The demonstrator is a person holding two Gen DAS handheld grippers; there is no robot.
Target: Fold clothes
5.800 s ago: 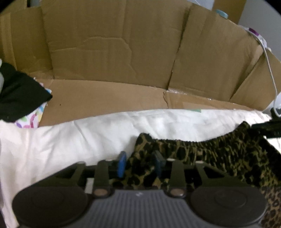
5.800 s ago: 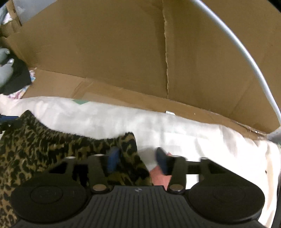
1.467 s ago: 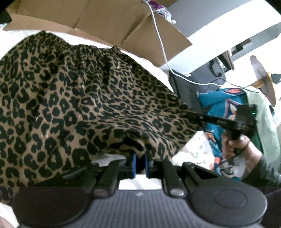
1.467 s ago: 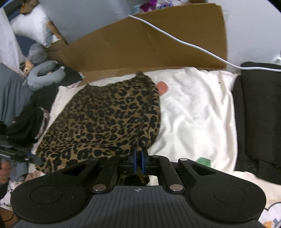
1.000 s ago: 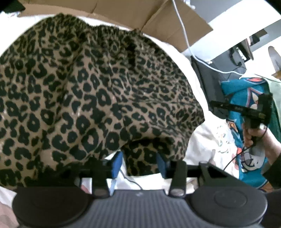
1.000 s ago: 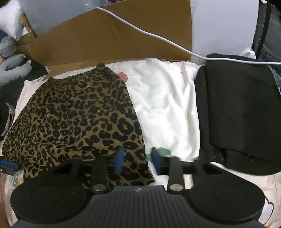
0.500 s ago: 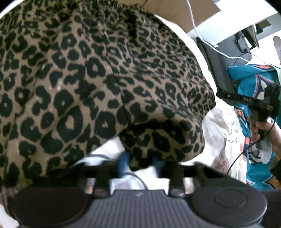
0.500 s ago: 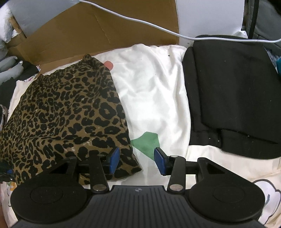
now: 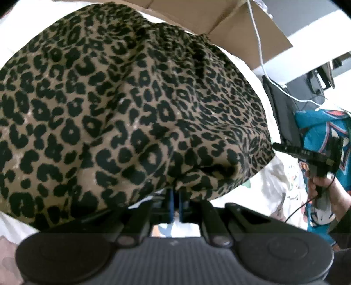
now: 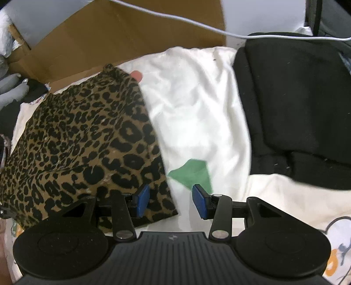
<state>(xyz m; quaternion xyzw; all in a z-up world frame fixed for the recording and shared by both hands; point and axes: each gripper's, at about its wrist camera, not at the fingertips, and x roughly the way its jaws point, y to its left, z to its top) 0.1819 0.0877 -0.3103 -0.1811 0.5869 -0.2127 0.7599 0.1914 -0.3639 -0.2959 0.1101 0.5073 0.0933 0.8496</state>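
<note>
A leopard-print garment (image 9: 131, 98) lies spread on the white sheet, its gathered waistband at the far side by the cardboard. My left gripper (image 9: 176, 203) is shut on the near hem, which bunches over the blue pads. In the right wrist view the same garment (image 10: 87, 142) lies flat at the left. My right gripper (image 10: 171, 201) is open above the garment's near right corner; its left pad is over the cloth and its right pad over the sheet. The right gripper (image 9: 307, 155), held by a hand (image 9: 324, 188), also shows in the left wrist view.
A folded black garment (image 10: 296, 98) lies on the white sheet (image 10: 197, 98) to the right. Cardboard (image 10: 120, 37) stands behind, crossed by a white cable (image 10: 175, 19). A green patch (image 10: 193, 171) marks the sheet. Teal fabric (image 9: 318, 131) and a grey plush toy (image 10: 11, 92) sit at the sides.
My right gripper opened, let go of the garment's corner and stayed open. My left gripper opened a second ago and has shut again on the near hem.
</note>
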